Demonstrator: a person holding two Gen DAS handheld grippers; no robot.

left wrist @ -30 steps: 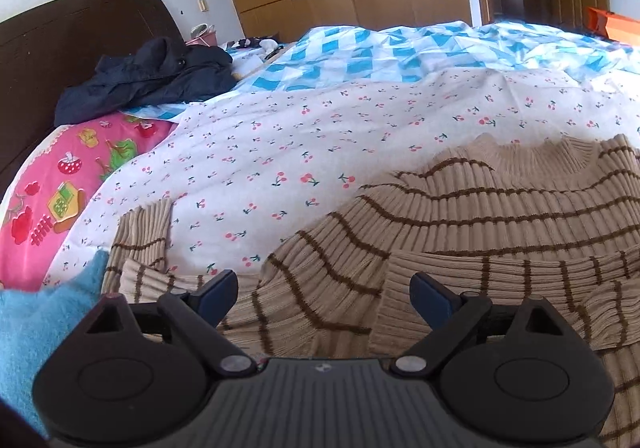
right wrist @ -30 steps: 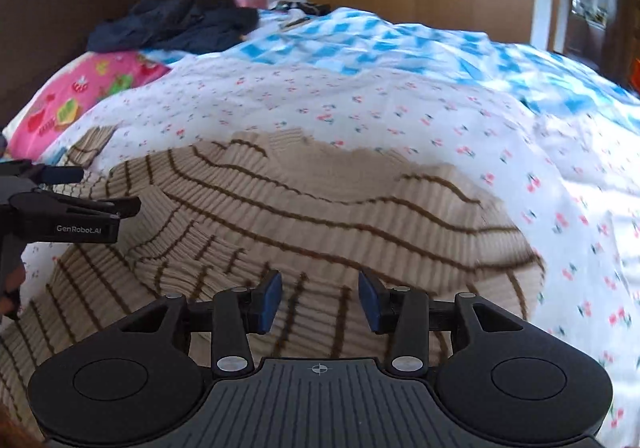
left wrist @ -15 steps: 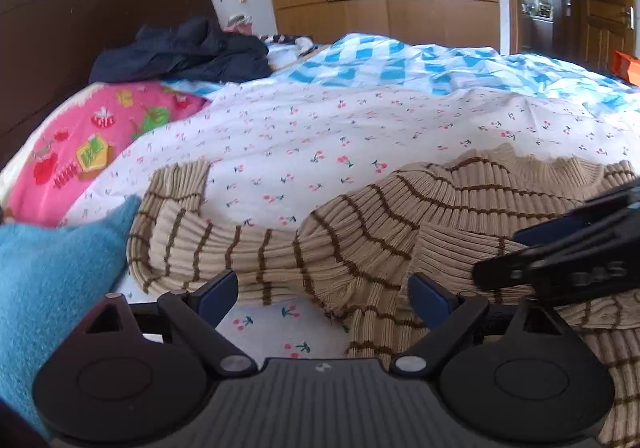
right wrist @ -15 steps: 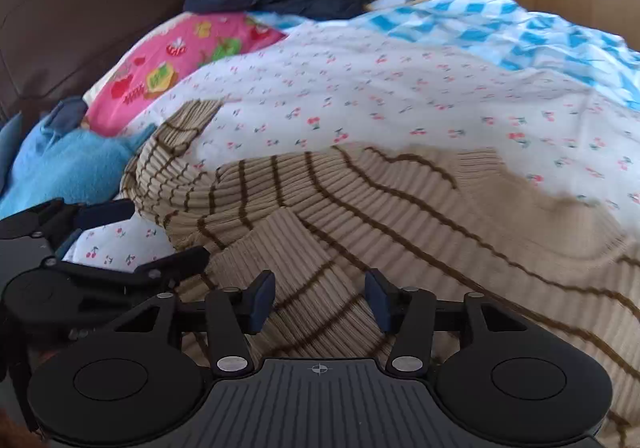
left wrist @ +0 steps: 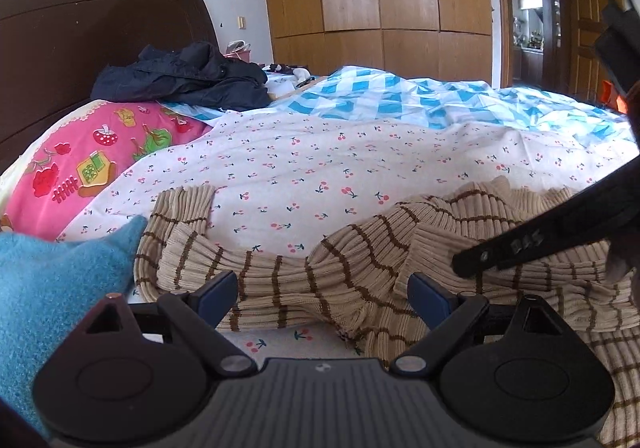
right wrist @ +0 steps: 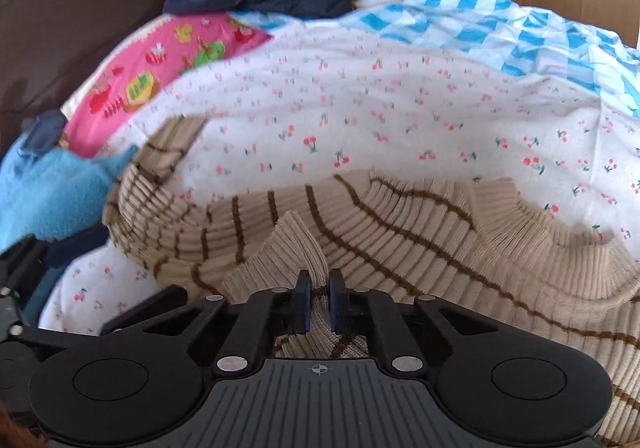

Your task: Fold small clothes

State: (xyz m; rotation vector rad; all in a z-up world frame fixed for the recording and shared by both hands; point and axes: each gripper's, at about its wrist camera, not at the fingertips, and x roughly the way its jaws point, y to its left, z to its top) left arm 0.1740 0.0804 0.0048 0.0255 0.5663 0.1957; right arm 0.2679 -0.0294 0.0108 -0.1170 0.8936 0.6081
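Right gripper [right wrist: 319,302]: pinched on a cuff of the striped sweater [right wrist: 400,232], frame bottom centre.
Left gripper [left wrist: 322,294]: spread wide, empty, over the sleeve [left wrist: 256,280].

The striped sweater [left wrist: 360,280] runs off the right and near edges of both views. The right gripper [right wrist: 319,304] hides the cuff it pinches. The blue fleece [left wrist: 60,288] is cut off left. The right wrist view's far bedding is motion-blurred.
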